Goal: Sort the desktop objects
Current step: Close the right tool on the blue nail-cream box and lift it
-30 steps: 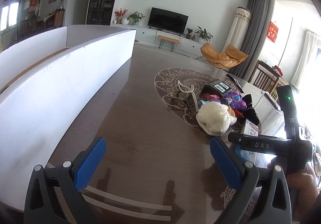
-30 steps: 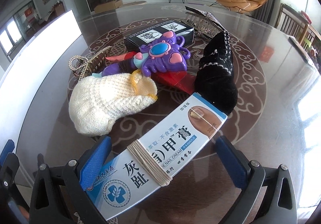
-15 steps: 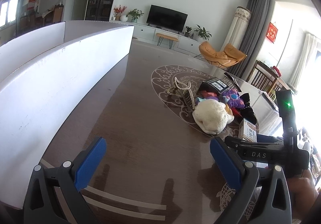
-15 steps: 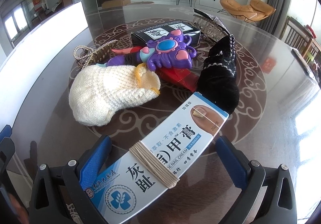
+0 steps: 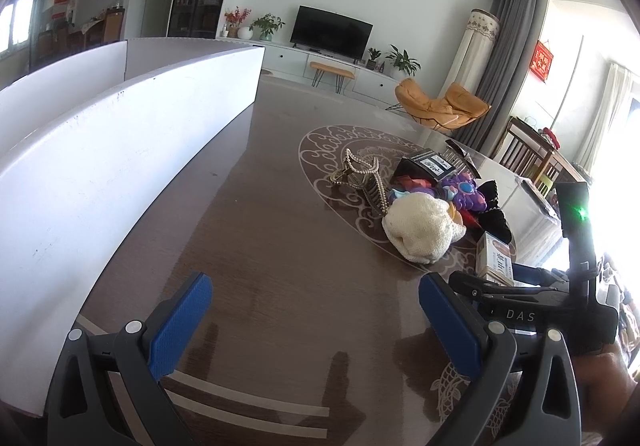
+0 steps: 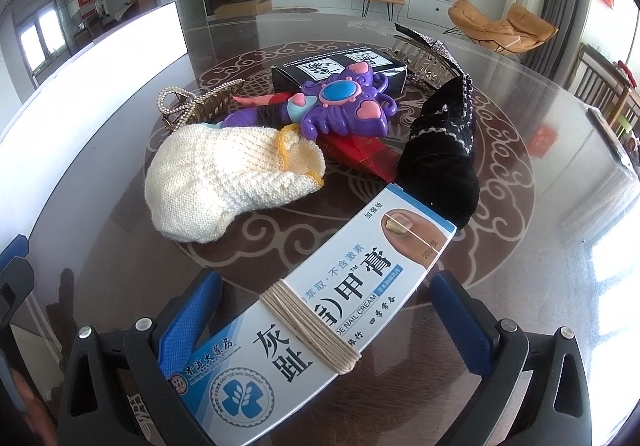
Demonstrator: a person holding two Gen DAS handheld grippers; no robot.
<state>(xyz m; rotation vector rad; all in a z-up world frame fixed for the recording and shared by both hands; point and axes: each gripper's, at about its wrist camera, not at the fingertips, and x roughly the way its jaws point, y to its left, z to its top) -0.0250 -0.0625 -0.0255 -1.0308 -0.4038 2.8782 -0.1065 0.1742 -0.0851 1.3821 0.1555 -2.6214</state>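
Lying between the right gripper's [image 6: 324, 326] released jaws, the string-wrapped nail cream box [image 6: 320, 310] runs lengthwise from 7 toward 1 o'clock, its far end touching the black sock [image 6: 440, 162]. Only the left wrist view shows the white bin [image 5: 120, 150] at 10 o'clock; the left gripper [image 5: 316, 322] hangs wide and empty over the counter [image 5: 280, 246].

"NAIL CREAM" and "20g" on white box [image 6: 320, 310], "DAS" on right gripper [image 5: 520, 315] body
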